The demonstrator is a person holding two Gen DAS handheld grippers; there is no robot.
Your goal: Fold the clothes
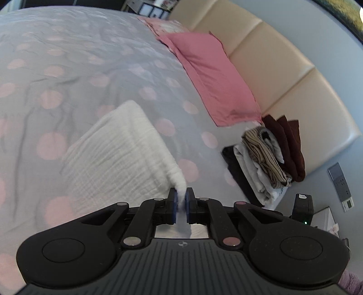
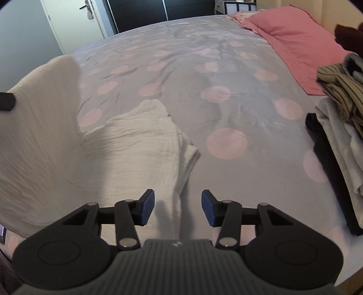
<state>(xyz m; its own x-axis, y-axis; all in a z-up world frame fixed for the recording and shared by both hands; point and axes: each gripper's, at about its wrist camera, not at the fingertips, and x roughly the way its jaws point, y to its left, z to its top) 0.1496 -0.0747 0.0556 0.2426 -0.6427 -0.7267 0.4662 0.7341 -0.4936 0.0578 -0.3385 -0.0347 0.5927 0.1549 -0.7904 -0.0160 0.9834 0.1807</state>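
Note:
A white crinkled garment [image 1: 118, 158] lies on the grey bedspread with pink dots [image 1: 68, 74]. My left gripper [image 1: 181, 204] is shut on a corner of that cloth, which bunches between the blue pads. In the right wrist view the same white garment [image 2: 127, 154] spreads across the left, one part lifted high at the far left. A ribbed hem runs toward the camera. My right gripper [image 2: 178, 208] stands open just above the garment's right edge, nothing between its fingers. A black piece of the other gripper [image 2: 6, 101] shows at the left edge.
A pink pillow [image 1: 211, 77] lies against the cream padded headboard [image 1: 295, 74]. A stack of folded clothes [image 1: 265, 156], striped, white, black and maroon, sits near the bed's corner, and the same stack [image 2: 340, 127] fills the right edge. A door and dark wardrobe [image 2: 158, 9] stand beyond the bed.

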